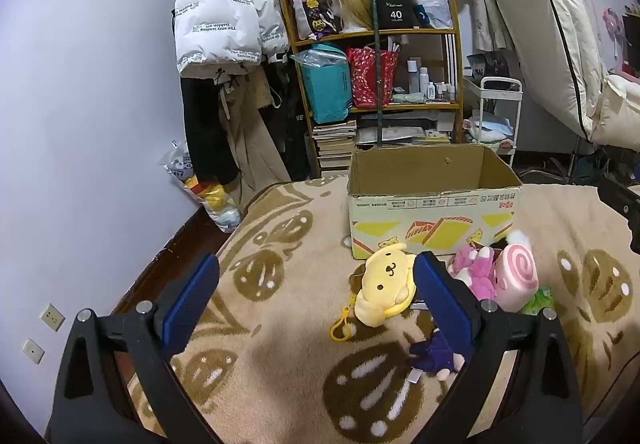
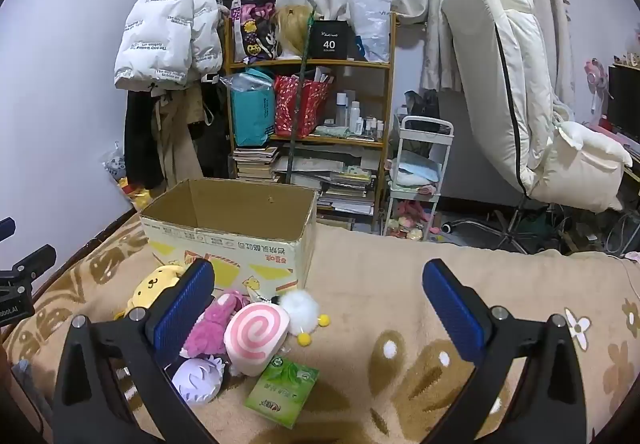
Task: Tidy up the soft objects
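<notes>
An open cardboard box [image 1: 432, 199] [image 2: 224, 232] stands on the beige blanket [image 1: 280, 344]. In front of it lie soft toys: a yellow dog plush [image 1: 384, 284] [image 2: 154, 286], a pink swirl plush [image 1: 516, 276] [image 2: 256, 336], a pink fuzzy toy [image 1: 476, 268] [image 2: 210, 328], a purple doll [image 1: 434, 356] [image 2: 198, 378], a white pompom [image 2: 300, 306] and a green tissue pack [image 2: 282, 392]. My left gripper [image 1: 316, 288] is open and empty, just left of the yellow plush. My right gripper [image 2: 318, 294] is open and empty above the pile's right side.
A wooden shelf [image 1: 376, 71] with bags, books and bottles stands behind the bed. Coats [image 1: 224, 15] hang on the left wall. A white cart [image 2: 420, 171] and a cream chair [image 2: 520, 103] stand at the right. The blanket's left edge drops to the floor.
</notes>
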The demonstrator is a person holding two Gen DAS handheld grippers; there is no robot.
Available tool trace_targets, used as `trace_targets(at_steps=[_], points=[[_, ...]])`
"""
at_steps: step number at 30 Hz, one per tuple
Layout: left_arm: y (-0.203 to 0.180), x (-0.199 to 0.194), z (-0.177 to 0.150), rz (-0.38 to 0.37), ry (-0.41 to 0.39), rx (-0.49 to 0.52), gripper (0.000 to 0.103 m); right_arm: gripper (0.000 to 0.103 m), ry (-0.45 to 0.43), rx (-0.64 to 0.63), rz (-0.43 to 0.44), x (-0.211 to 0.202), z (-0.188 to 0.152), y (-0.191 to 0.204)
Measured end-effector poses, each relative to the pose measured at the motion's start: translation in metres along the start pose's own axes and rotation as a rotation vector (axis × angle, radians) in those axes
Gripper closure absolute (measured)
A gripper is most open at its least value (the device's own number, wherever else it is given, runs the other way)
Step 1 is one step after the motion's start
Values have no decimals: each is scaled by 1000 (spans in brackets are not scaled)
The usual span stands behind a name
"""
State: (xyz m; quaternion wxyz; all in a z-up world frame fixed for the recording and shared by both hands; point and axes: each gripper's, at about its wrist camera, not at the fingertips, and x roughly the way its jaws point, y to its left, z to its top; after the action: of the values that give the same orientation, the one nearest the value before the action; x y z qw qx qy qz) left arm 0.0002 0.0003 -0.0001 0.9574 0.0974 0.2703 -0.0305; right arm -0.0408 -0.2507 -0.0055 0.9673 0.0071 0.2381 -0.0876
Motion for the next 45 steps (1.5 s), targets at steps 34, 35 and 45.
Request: trace_targets(at_steps=[34, 35, 45], points=[[-2, 5, -7, 6, 5, 7, 7, 0, 21, 1, -3, 5, -2, -5], [-2, 5, -7, 6, 5, 8, 7, 0, 20, 1, -2, 6, -2, -5], [-2, 5, -7, 8, 6, 10, 7, 0, 30, 2, -2, 7, -3, -4]])
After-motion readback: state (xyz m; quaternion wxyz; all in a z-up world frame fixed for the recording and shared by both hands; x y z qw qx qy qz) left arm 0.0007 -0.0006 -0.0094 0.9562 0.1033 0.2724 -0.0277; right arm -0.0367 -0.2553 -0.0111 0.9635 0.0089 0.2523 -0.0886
